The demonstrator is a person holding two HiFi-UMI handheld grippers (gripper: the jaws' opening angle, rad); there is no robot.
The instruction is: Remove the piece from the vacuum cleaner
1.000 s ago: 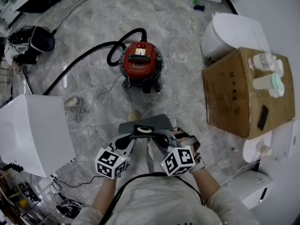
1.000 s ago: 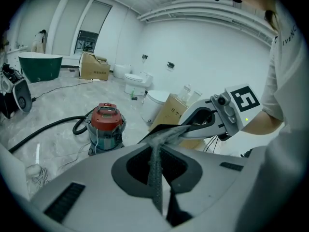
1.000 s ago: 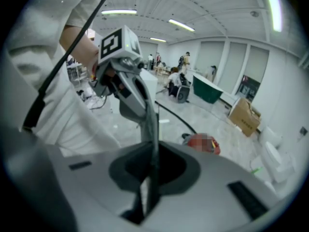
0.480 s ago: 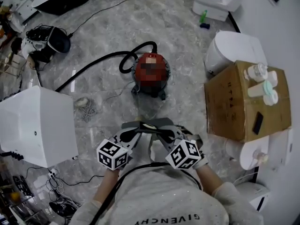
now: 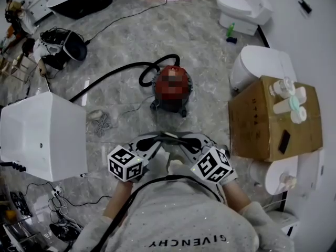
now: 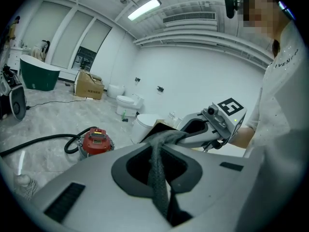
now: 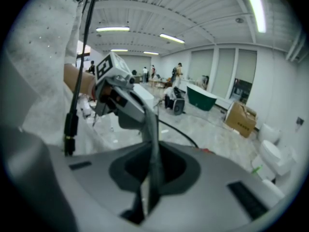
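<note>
The red vacuum cleaner (image 5: pixel 171 91) stands on the marble floor ahead of me, its black hose (image 5: pixel 113 72) curling off to the left. It also shows small in the left gripper view as the vacuum cleaner (image 6: pixel 96 140). I hold a grey cloth-like piece (image 5: pixel 170 136) in the air close to my body, stretched between both grippers. The left gripper (image 5: pixel 156 140) and right gripper (image 5: pixel 185 140) face each other, both shut on it. The piece (image 6: pixel 157 170) runs out of the left jaws toward the right gripper (image 6: pixel 207 127). In the right gripper view the piece (image 7: pixel 153 153) leads to the left gripper (image 7: pixel 120 103).
A cardboard box (image 5: pixel 273 117) with bottles on top stands at the right, with a white toilet (image 5: pixel 260 64) behind it. A large white box (image 5: pixel 42 135) sits at the left. A coil of cord (image 5: pixel 100 122) lies on the floor between the box and the vacuum.
The grey piece, seen as a broad flat sheet before, now shows as a narrow band between the grippers. Both grippers have drawn nearer my chest. The vacuum stays on the floor.
</note>
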